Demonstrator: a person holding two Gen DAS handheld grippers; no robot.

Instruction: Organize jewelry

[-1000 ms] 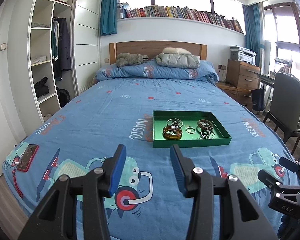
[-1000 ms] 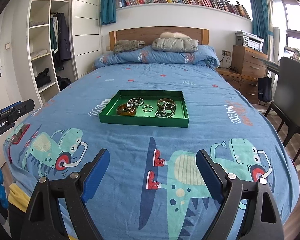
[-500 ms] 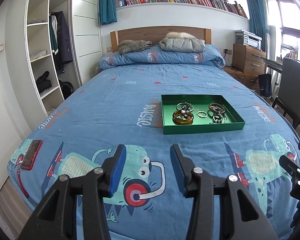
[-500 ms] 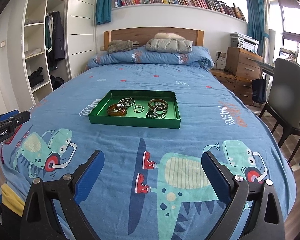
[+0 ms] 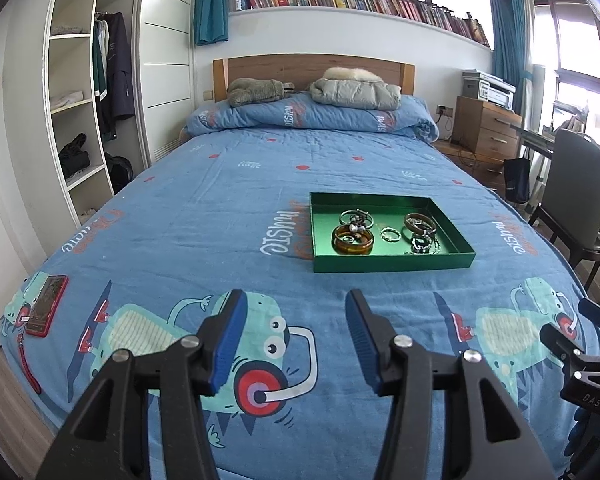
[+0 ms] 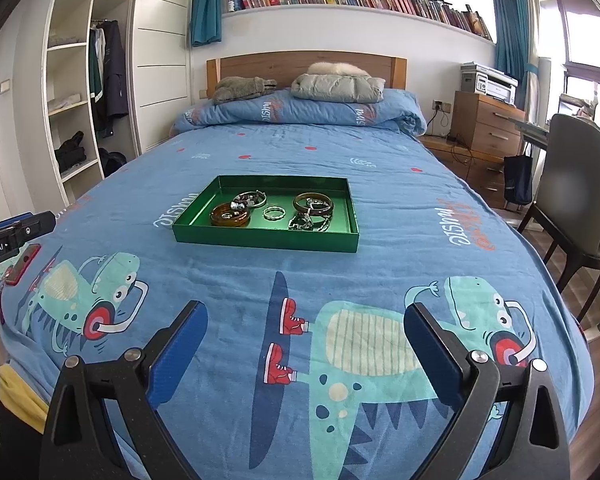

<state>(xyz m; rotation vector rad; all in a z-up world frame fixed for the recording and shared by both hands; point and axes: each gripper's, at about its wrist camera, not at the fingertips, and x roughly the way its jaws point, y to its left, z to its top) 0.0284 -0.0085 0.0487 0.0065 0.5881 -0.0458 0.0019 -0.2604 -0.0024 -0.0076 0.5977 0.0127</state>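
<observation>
Both grippers, left [image 5: 296,334] and right [image 6: 306,344], jaws apart and empty, have drifted at the bed's [image 5: 228,184] foot edge; jewelry [image 5: 384,233] stays piled mid-tray [image 5: 392,262], unchanged.

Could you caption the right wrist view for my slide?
Open right claw poised over a dinosaur bedspread, green jewelry tray ahead.

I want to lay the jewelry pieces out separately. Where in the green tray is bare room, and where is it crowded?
In the green tray, the far strip along the back wall and the left end beside the amber bangle are bare. The middle and right are crowded: small ring, brown bangle and tangled chains lie close together.
</observation>
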